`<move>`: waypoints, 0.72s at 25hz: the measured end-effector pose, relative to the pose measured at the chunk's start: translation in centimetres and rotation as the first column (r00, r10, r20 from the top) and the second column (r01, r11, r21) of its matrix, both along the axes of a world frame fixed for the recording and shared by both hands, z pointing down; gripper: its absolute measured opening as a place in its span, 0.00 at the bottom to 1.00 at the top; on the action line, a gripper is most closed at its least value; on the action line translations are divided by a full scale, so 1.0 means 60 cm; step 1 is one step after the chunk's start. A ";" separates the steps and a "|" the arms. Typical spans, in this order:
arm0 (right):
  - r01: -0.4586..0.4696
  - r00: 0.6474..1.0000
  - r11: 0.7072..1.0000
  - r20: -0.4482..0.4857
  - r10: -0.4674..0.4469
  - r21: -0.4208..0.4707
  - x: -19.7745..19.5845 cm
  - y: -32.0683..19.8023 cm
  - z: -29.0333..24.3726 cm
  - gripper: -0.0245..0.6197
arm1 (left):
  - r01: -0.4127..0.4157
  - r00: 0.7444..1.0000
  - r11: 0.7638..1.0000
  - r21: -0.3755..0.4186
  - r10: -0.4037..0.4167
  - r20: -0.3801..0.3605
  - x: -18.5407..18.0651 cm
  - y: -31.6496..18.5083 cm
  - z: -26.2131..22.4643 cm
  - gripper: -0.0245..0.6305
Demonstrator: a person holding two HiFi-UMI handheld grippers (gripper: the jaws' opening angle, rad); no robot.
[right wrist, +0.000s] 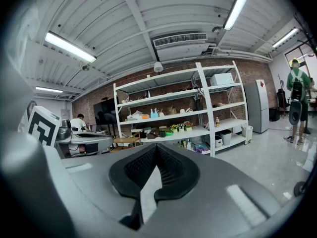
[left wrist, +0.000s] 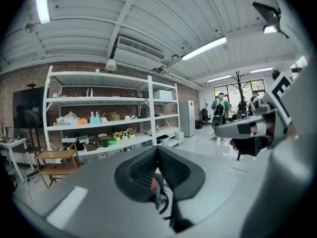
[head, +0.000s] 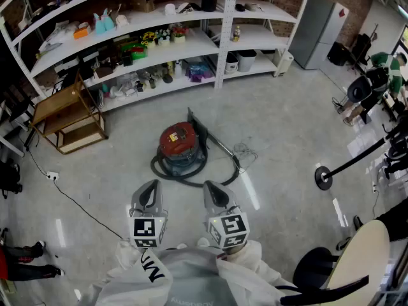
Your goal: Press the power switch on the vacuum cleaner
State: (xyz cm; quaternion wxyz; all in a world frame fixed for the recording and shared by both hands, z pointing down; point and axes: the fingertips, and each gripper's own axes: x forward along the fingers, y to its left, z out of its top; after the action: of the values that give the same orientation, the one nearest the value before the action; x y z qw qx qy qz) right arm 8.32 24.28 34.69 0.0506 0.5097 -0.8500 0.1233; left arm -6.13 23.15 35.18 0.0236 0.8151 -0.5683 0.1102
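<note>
The vacuum cleaner (head: 178, 144) stands on the grey floor ahead of me, a round canister with a red top, a black hose coiled round its base and a metal wand lying to its right. Both grippers hang side by side short of it, above the floor. My left gripper (head: 150, 186) is shut with nothing in it. Through the gap below its tips, the left gripper view shows a sliver of the vacuum's red top (left wrist: 153, 184). My right gripper (head: 214, 187) is shut too and holds nothing; only bare floor shows under its tips (right wrist: 157, 150).
White shelving (head: 159, 50) full of small goods lines the back wall. A wooden chair (head: 67, 116) stands at the left, with a power strip (head: 52, 176) and cable on the floor. At the right are a stand's round base (head: 324, 177) and a round table (head: 363, 260).
</note>
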 end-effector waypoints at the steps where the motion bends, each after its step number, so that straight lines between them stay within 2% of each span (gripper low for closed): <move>1: 0.001 1.000 1.000 -0.001 -0.001 -0.002 -0.002 0.002 0.000 0.04 | 0.001 1.000 1.000 -0.001 -0.001 0.000 -0.002 0.002 0.001 0.04; 18: 0.019 1.000 1.000 0.017 -0.018 -0.008 0.010 0.018 0.001 0.04 | 0.016 1.000 1.000 -0.012 -0.015 0.007 0.010 0.020 0.004 0.04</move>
State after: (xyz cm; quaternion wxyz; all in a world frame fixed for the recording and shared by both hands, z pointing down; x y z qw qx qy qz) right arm 8.94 25.38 34.75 0.0465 0.5005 -0.8545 0.1308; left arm -5.50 24.35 35.45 0.0275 0.8101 -0.5740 0.1161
